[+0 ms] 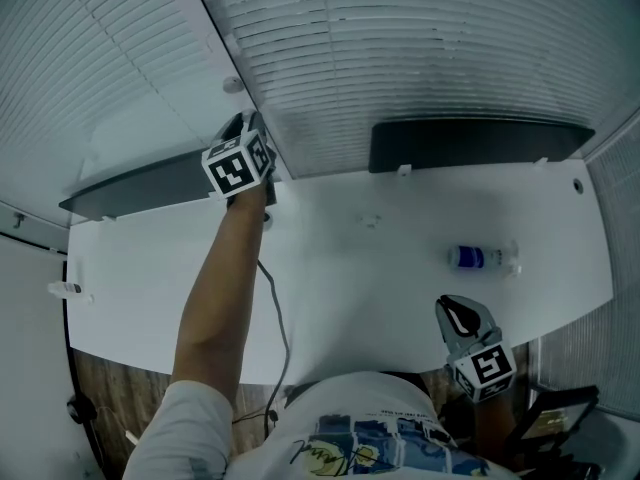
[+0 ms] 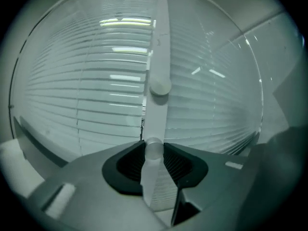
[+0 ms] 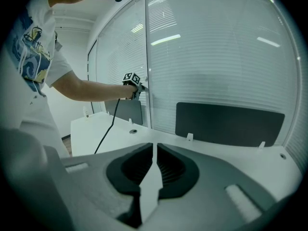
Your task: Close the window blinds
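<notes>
Barely apart, left gripper [image 2: 154,150] fingers [image 2: 179,163] tight on blind wand [image 2: 150,179].

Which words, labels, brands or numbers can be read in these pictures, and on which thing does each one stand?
No text can be read anywhere.
Bottle: blue label, too small and blurred to read.
Shirt: a cursive print, too blurred to read.
Marker cubes: black-and-white square patterns only, no letters or numbers.

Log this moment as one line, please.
left gripper: shut on blind wand | right gripper: shut, empty, at desk edge
</notes>
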### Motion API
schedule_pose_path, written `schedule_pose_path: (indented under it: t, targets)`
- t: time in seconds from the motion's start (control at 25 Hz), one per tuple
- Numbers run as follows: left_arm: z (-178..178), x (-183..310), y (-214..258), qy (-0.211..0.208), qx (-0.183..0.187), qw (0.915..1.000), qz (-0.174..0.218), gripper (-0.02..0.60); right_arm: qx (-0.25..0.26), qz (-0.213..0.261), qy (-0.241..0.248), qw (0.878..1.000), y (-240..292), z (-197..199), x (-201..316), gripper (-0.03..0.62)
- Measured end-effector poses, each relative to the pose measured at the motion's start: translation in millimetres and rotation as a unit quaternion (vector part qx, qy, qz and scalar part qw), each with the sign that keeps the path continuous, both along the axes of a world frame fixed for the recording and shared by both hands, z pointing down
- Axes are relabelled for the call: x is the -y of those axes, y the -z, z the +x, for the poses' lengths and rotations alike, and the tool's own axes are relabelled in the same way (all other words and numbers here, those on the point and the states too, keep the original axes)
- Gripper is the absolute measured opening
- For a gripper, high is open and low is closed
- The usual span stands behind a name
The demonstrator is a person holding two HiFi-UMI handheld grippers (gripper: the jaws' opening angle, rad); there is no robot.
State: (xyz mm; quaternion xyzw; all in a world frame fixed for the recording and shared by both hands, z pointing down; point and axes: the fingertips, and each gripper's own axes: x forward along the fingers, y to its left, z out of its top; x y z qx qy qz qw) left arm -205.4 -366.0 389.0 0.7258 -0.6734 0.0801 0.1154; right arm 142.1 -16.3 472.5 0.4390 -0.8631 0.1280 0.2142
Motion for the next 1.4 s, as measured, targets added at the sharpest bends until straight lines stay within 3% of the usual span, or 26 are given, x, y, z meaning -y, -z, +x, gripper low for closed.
schedule_pose_path:
  t: [0.16,0.28,0.36,0.44,0.52,0.64,0.72,0.8,0.92,1.0,1.12,1.24,1.4]
  targets:
    - [-0.4,2.2,-4.2,-0.005,-0.097,0.9952,-0.01,0.124,-0.003,-0.001,0.0,1.0,1.3,0.4,0.9,0.017]
    - [-0.5,1.8,-3.9,-0.018,-0.119,0.9927,-0.01,0.124,-0.002,-0.003,0.0,1.0,0.2,1.2,0.1,0.017]
    - [0.7,1.8,-3.2,-0.028,-0.077,0.9966,-0.01,0.126,0.0,-0.002,0.001,1.0,-0.2,0.7,0.0,0.017]
    - [1.3,1.1,-1.1,-0.032,-0.005,0.9994,-0.007,0.127,-0.002,-0.002,0.002,1.0,0.7,-0.5,-0.3,0.017]
    - [2.7,0.0,1.8,-0.04,0.066,0.997,0.002,0.129,-0.002,0.0,0.003,1.0,1.8,-1.6,-0.5,0.017]
    - [6.9,-3.5,8.1,-0.058,0.164,0.9843,0.026,0.15,-0.001,0.001,0.003,1.0,1.0,-1.2,-2.7,0.017]
    - [10.4,-7.6,9.0,-0.074,0.235,0.9686,0.036,0.155,-0.003,-0.001,0.001,1.0,-0.2,0.5,-4.5,0.017]
    - [13.2,-11.8,7.7,-0.089,0.309,0.9458,0.045,0.156,-0.004,-0.002,0.0,1.0,-0.6,0.6,-5.7,0.017]
    - [17.4,-15.7,3.5,-0.113,0.419,0.8992,0.056,0.158,-0.003,-0.002,0.001,1.0,-0.5,-0.6,-6.3,0.017]
    - [19.3,-15.2,-0.4,-0.129,0.488,0.8612,0.061,0.156,-0.002,-0.002,0.002,1.0,-1.0,-1.4,-6.0,0.017]
    - [22.2,-11.8,-6.3,-0.15,0.581,0.7972,0.066,0.156,-0.002,-0.002,0.004,1.0,-1.5,-2.1,-5.2,0.017]
    - [24.7,-9.8,-13.7,-0.174,0.645,0.7413,0.065,0.156,-0.002,-0.001,0.005,1.0,-1.7,-2.1,-4.2,0.017]
    - [21.7,-4.6,-20.8,-0.185,0.698,0.689,0.065,0.156,-0.005,-0.004,0.003,1.0,-2.0,-1.9,-3.4,0.017]
